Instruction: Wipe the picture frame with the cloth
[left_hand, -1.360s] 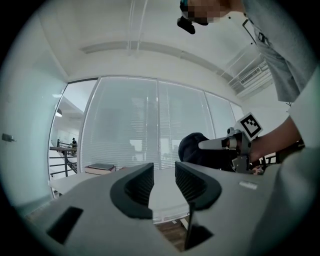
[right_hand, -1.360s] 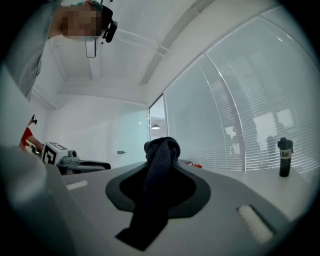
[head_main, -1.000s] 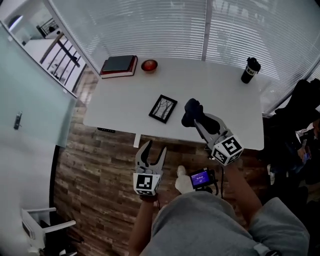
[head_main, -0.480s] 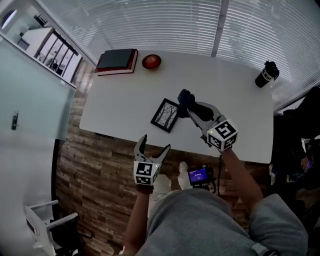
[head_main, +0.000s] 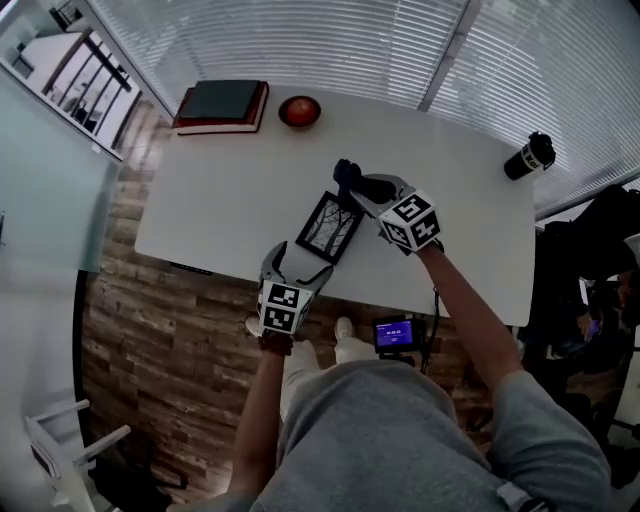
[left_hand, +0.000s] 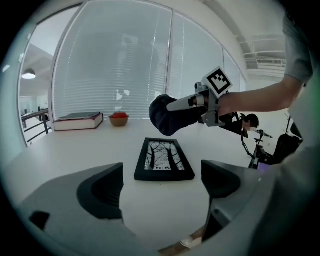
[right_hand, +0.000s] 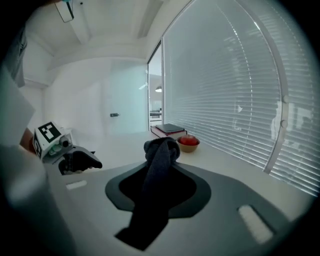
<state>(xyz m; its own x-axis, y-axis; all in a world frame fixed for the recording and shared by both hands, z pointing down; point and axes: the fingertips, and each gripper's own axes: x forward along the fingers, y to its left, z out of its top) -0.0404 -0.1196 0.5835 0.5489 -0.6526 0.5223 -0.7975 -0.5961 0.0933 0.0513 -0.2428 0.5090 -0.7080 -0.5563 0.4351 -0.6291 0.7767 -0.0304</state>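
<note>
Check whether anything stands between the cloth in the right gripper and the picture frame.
Nothing visible does. The dark bunched cloth, clamped in the right gripper, hangs close by the far end of the black-framed picture, which lies flat on the white table, with only open air between them.

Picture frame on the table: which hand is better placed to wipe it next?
Right. The right gripper is shut on the dark cloth, just above the picture frame at its far end. On the left gripper the jaws have just been opening, nothing between them, short of the frame's near end.
</note>
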